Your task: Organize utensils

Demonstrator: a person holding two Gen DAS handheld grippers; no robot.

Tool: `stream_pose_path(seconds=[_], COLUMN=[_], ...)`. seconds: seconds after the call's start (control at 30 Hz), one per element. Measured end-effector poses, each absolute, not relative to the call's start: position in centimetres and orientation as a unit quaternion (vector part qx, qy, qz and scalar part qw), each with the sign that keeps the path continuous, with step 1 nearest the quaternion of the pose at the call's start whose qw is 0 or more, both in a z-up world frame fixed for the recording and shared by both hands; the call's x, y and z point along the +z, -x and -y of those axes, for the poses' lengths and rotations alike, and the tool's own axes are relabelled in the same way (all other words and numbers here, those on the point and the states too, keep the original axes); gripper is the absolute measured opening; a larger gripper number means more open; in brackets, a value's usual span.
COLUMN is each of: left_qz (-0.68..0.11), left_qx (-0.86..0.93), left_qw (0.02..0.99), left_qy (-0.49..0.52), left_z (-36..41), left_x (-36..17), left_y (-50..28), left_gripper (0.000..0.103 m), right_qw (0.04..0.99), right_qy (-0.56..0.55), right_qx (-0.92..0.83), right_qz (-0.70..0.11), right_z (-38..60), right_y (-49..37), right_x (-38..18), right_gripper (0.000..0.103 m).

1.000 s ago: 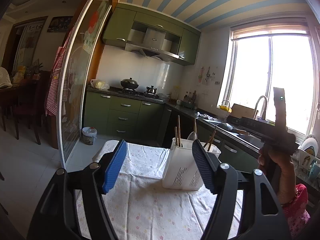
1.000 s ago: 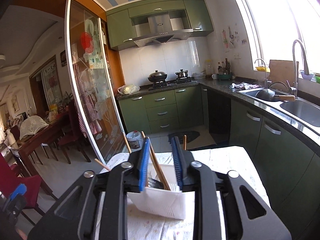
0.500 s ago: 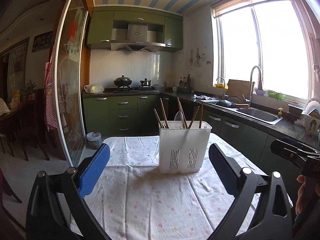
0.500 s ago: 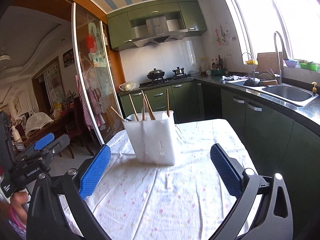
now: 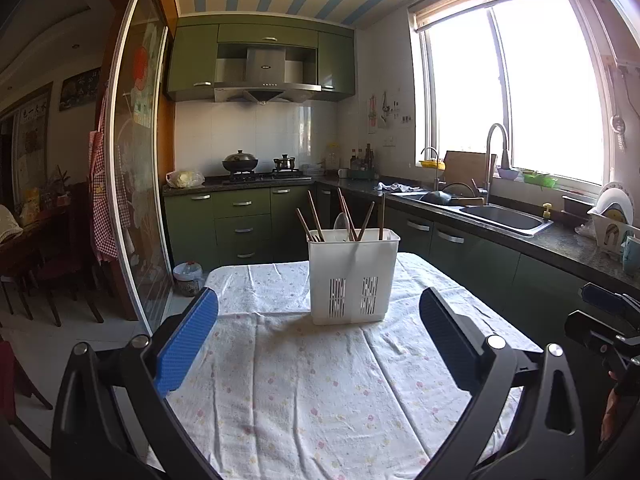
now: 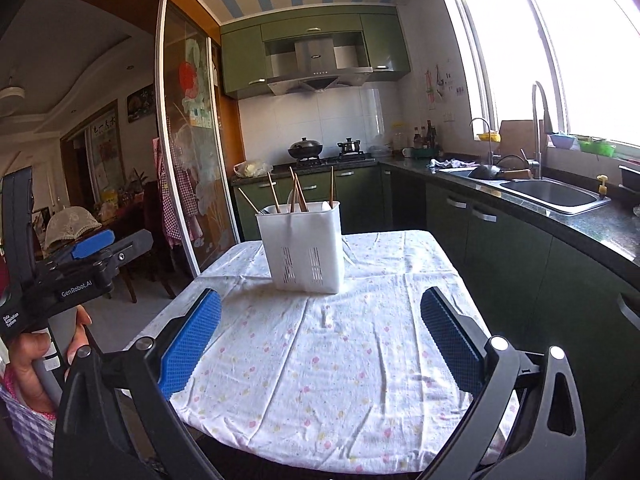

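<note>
Now, caddy (image 5: 353, 276): light, stiff plastic; take it by the side walls.
Chopsticks (image 5: 345, 213): thin, probably slippery.
Grippers: left (image 5: 318, 334) and right (image 6: 320, 330) both spread wide, holding nothing.

bare tablecloth (image 5: 312, 392) up front; utensil holder (image 5: 352, 276) standing mid-table

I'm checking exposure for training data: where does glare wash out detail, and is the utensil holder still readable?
Left wrist view: the window is blown out white, yet the white utensil holder and its chopsticks stay sharp. Right wrist view: same window glare at upper right; fisheye bends the glass door frame.
</note>
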State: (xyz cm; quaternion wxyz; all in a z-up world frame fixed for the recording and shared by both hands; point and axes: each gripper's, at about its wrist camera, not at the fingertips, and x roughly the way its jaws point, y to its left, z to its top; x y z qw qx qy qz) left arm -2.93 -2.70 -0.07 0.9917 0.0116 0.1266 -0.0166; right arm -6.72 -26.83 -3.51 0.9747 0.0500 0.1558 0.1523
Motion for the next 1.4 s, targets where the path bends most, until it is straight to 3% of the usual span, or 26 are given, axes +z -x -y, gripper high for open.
stream_pose_path(seconds=[1.4], left_qz=[-0.108], left_qx=[0.004], left_qw=[0.994], left_qy=[-0.009], left_z=[1.5], left_x=[0.9], left_y=[5.6], left_gripper=[0.096], right_qw=[0.972], right_qy=[-0.056], right_qx=[0.166], right_qz=[-0.155], right_z=[25.9], right_y=[6.9], right_x=[-1.6], right_gripper=[0.098])
